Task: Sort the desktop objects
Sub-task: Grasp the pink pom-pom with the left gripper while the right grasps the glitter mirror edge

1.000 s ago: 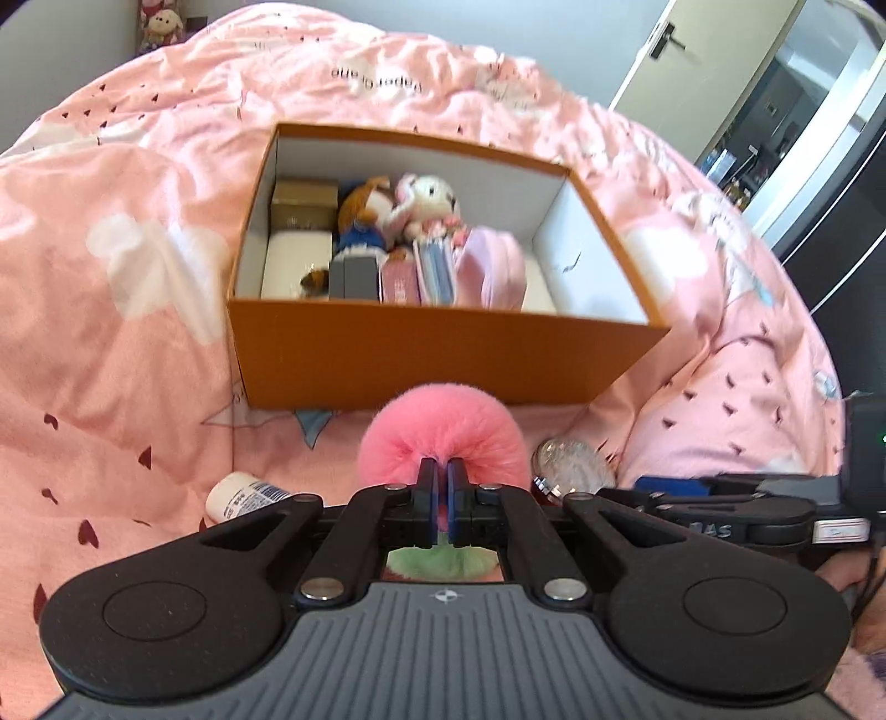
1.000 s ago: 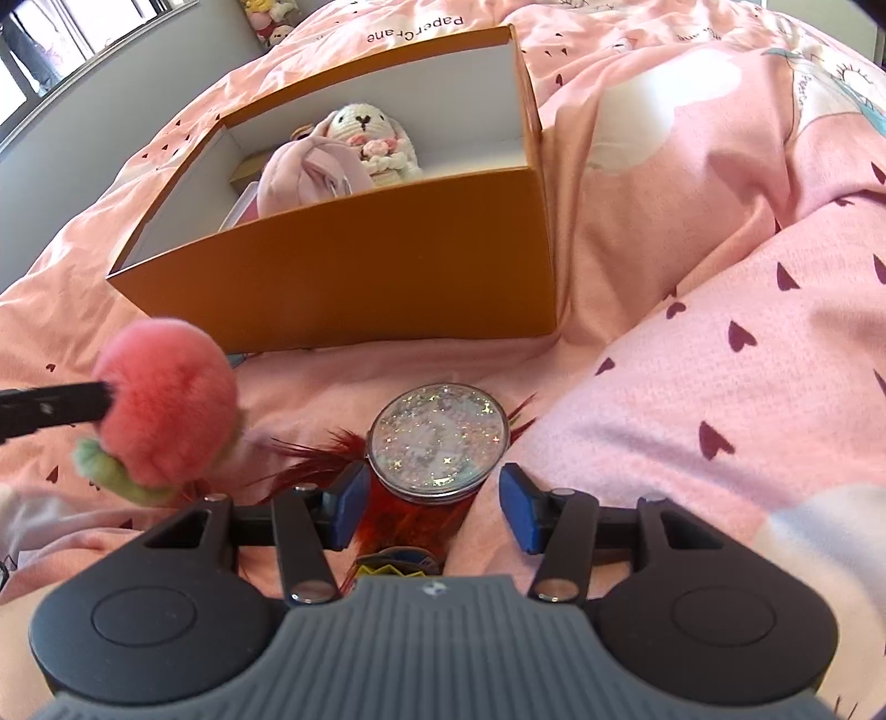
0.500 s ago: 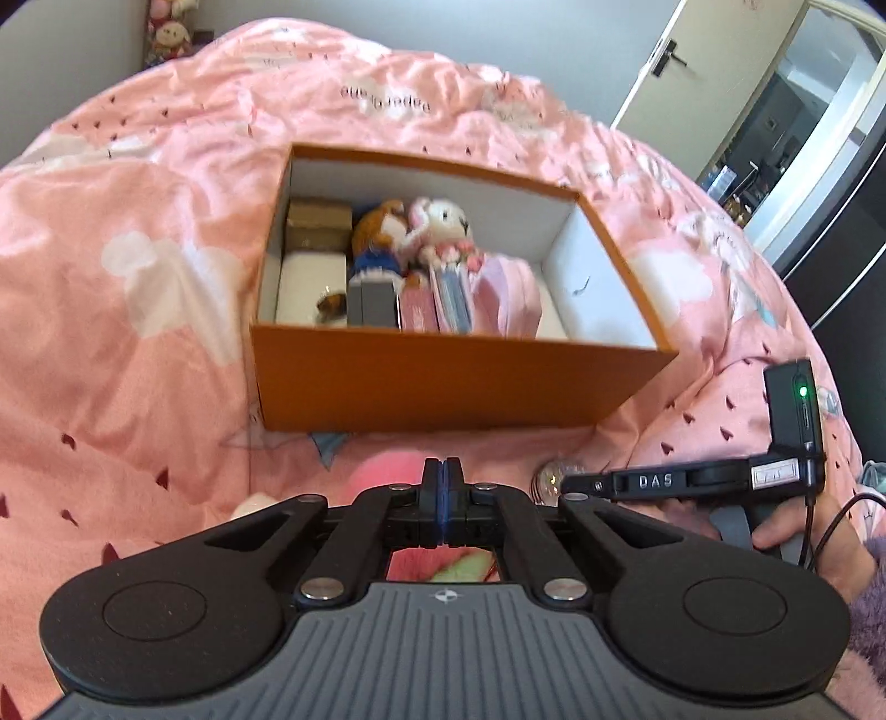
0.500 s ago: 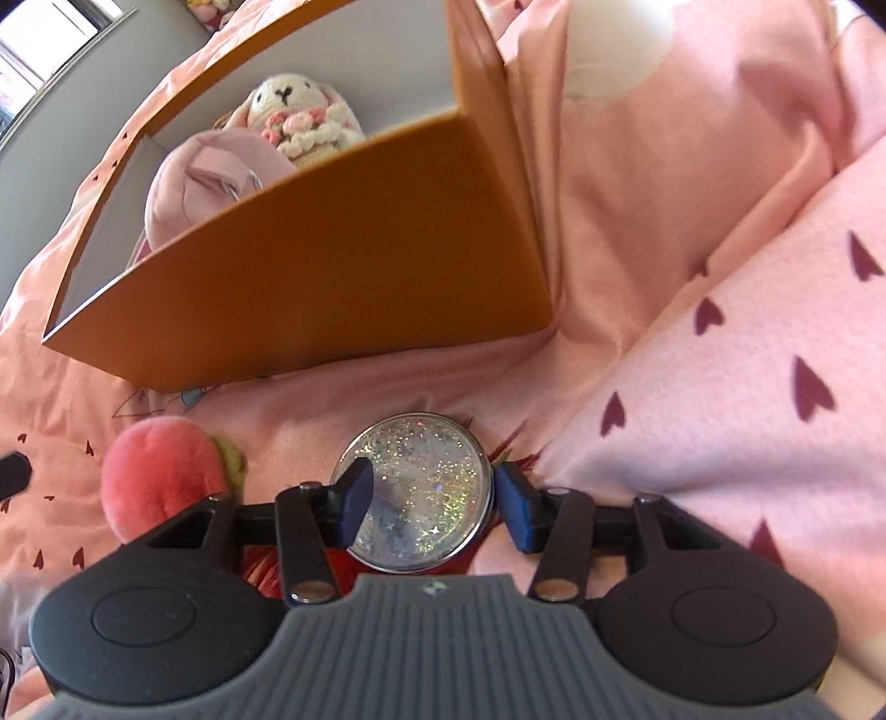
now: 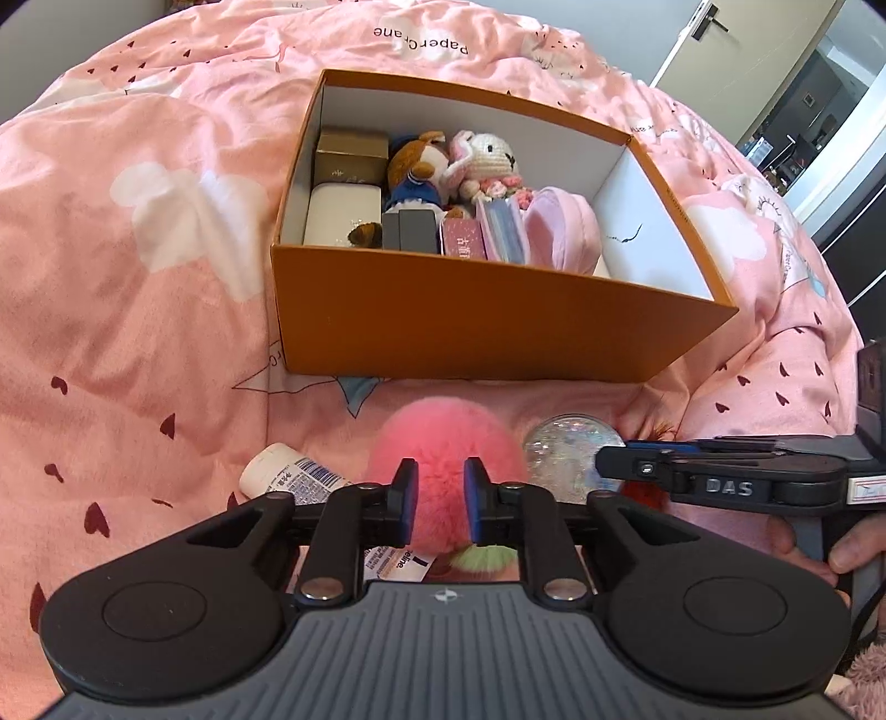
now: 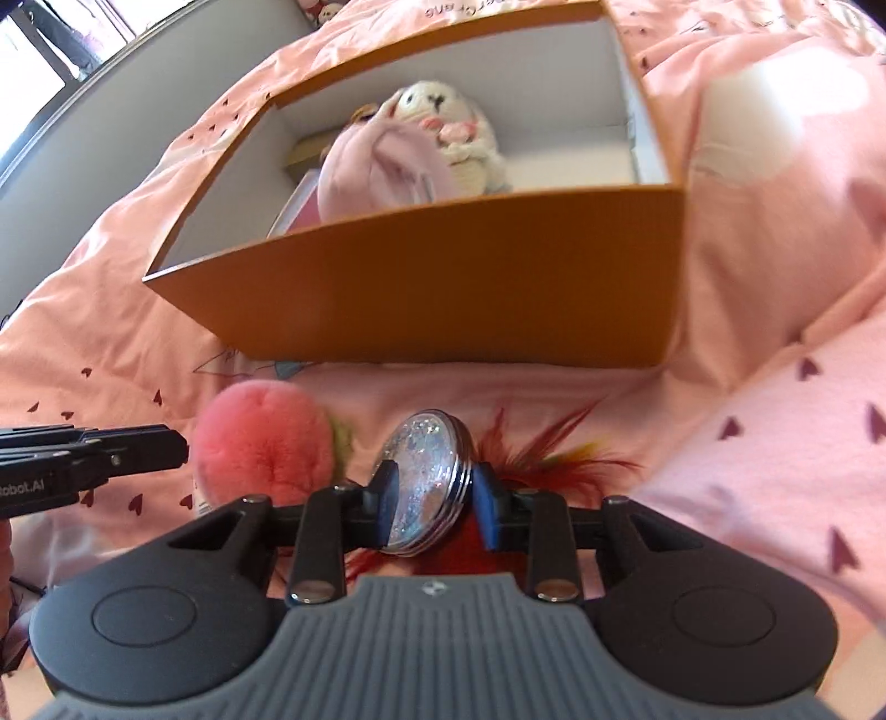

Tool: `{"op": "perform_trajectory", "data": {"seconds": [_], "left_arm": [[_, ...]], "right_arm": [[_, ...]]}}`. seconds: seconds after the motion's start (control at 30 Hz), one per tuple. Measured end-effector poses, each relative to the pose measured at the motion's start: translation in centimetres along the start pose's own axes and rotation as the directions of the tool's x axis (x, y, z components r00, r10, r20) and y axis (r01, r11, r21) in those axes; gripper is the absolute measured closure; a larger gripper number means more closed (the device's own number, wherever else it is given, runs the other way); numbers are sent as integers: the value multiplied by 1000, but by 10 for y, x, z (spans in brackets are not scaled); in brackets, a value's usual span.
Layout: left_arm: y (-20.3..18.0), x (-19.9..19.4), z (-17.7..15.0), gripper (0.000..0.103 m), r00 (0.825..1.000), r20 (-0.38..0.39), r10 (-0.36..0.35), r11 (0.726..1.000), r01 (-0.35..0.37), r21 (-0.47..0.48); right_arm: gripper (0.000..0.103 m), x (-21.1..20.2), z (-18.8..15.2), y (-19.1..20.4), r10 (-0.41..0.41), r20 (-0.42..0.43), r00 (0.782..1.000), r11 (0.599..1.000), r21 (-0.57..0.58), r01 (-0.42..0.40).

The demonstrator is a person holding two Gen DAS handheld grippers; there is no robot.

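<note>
Nearest the left wrist camera, the left gripper (image 5: pixel 438 501) is opening its jaws, and the fluffy pink pompom (image 5: pixel 443 443) sits between the blue pads with a slim gap showing on each side; the ball rests on the pink duvet (image 5: pixel 138 310), its green tuft poking out beneath the fingers. Just to its left lies a small white tube (image 5: pixel 288 476) with a barcode label, on its side. To the pompom's right sits the glitter compact (image 5: pixel 570 448), where the right gripper (image 6: pixel 434 501) is closing its jaws: in the right wrist view the round, silver-rimmed disc stands tilted on edge between the pads, the left pad against its glittery face, while on the right it is hard to tell whether the pad meets the rim. Red feathers (image 6: pixel 554 454) fan out on the duvet under and beside the compact. A hand (image 5: pixel 830 548) grips the right tool's handle at the frame's edge. Beyond these things stands the open orange box (image 5: pixel 498 327), white inside, holding a gold carton (image 5: pixel 351 155), a white case (image 5: pixel 340 213), a brown plush dog (image 5: pixel 421 166), a crocheted bunny (image 5: pixel 490 158), several small packets and a pale pink pouch (image 5: pixel 565 232); its right portion is bare. Farthest off, a door (image 5: pixel 714 33) stands past the bed.
</note>
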State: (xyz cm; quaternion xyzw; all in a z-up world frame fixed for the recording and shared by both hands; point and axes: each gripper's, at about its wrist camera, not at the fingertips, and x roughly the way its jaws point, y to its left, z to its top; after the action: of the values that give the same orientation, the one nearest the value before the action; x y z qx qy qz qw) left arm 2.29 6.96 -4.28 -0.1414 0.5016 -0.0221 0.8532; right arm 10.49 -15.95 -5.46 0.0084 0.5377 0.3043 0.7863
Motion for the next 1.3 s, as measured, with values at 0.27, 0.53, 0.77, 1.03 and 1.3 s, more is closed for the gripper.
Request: {"op": "perform_trajectory", "data": {"seconds": [0.27,0.53,0.77,1.03,1.3], "left_arm": [[2,7,-2,72,1000,-21,0,1000,-1,-7],[1,7,-4,68,1000,-22,-2,1000,2,-1],[3,8,-4,62,1000,-23,-10,1000,10,-10],[4,8,-4,57,1000,-20,-14,1000,13,-18],[-13,12,1,43,1000,-3,1,999,-1,52]], "right_arm": [[63,27,3,-5,9,-51,999,1000,19,-8],[72,15,-1,10,15,-33,999,999,-41,-16],[72,-3,-2,34,94,-4,996,989,-114,-93],[82,16,3,38,76,-76,994,989,-119,-85],[89,-14,2,14,40,13,999,999,-23,-40]]}}
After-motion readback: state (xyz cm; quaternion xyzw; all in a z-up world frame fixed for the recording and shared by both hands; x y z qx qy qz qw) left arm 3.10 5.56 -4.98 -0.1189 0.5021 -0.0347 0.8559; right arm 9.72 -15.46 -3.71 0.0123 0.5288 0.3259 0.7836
